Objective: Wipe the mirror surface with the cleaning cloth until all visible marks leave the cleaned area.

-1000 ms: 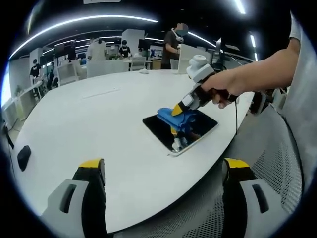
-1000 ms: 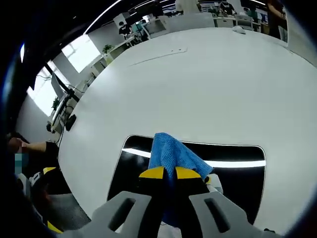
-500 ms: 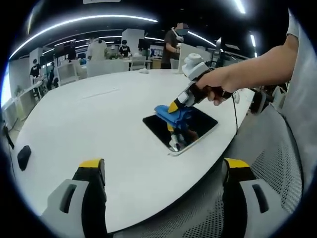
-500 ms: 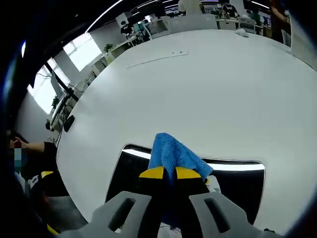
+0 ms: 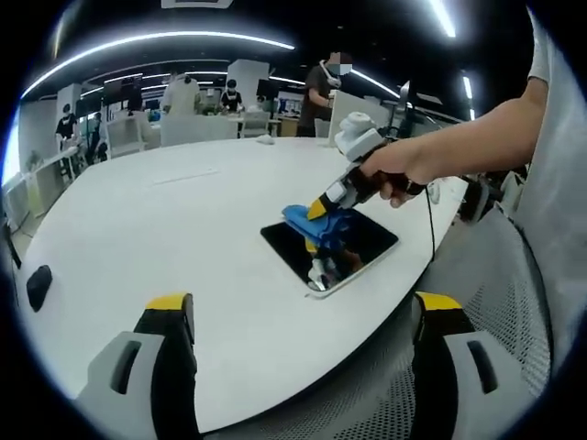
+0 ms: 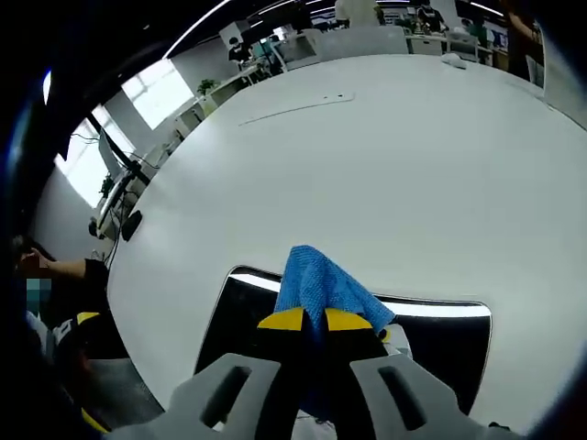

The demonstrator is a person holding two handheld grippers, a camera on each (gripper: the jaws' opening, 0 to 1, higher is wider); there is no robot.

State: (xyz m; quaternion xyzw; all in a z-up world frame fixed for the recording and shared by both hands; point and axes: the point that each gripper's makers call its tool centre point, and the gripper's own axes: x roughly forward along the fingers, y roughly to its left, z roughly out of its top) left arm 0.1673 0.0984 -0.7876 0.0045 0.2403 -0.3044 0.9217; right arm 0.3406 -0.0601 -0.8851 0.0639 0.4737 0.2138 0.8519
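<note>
1. A big office with ceiling light strips lies behind a wide white tabletop (image 5: 165, 238).
2. The mirror (image 6: 440, 344) lies flat near the tabletop's edge.
3. The right claw (image 6: 305, 320) pinches a blue cloth (image 6: 321, 284), pressing it onto the mirror.
4. The left claw (image 5: 303, 316) hangs wide apart, holding nothing, by the table's edge.

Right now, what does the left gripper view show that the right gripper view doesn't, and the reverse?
The left gripper view alone shows the person's hand holding the right gripper from outside, and the left gripper with its jaws wide open over the table edge. The right gripper view alone shows bright windows beyond the table. Both share the white table, the dark mirror and the blue cloth clamped in the right gripper, pressed on the mirror.
</note>
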